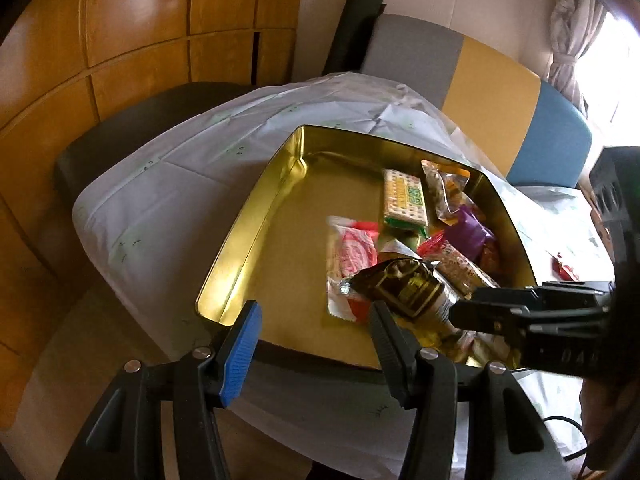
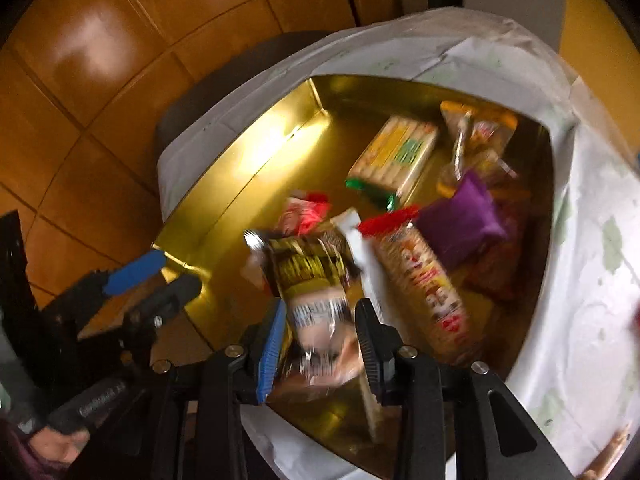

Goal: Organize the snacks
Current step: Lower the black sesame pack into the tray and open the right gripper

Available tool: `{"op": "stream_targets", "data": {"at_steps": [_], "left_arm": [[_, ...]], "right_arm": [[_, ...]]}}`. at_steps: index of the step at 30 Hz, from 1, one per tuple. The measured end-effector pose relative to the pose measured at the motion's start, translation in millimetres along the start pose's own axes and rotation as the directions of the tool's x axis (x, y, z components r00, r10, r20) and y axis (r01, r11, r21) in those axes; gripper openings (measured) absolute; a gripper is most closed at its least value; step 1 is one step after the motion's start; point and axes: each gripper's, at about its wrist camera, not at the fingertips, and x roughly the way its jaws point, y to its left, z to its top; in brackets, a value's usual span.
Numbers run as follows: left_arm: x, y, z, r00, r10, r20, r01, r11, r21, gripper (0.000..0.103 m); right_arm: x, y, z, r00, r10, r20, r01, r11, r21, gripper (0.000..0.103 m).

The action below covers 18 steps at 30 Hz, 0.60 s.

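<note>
An open gold tin (image 1: 240,232) (image 2: 240,152) stands on a table under a white cloth. Its right half holds several snacks: a green-ended cracker pack (image 1: 404,200) (image 2: 396,156), a pink and red packet (image 1: 352,256), a purple packet (image 1: 468,236) (image 2: 460,220) and a red-ended biscuit pack (image 1: 460,268) (image 2: 432,292). My right gripper (image 2: 320,312) (image 1: 464,308) is shut on a black and gold packet (image 2: 308,272) (image 1: 408,288), hanging over the tin's near right part. My left gripper (image 1: 314,312) (image 2: 178,270) stands open over the tin's near rim, nothing between its fingers.
The white cloth (image 1: 180,180) covers the table around the tin. A chair with a grey, yellow and blue back (image 1: 492,80) stands behind, a dark chair (image 1: 120,128) at the left, wooden cabinet doors (image 1: 120,40) beyond. A small red item (image 1: 564,270) lies on the cloth at right.
</note>
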Motion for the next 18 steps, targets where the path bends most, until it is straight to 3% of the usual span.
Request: {"op": "stream_targets", "data": {"at_steps": [5, 18], "left_arm": [[-0.6, -7.0, -0.7, 1.0, -0.006, 0.001, 0.006, 1.0, 0.018, 0.056], [-14.2, -26.6, -1.8, 1.0, -0.017, 0.02, 0.015, 0.997, 0.073, 0.056]], "right_arm": [[0.7, 9.3, -9.2, 0.995, -0.101, 0.005, 0.101, 0.993, -0.068, 0.033], [-41.4, 14.1, -26.2, 0.988, -0.064, 0.144, 0.071, 0.997, -0.044, 0.034]]}}
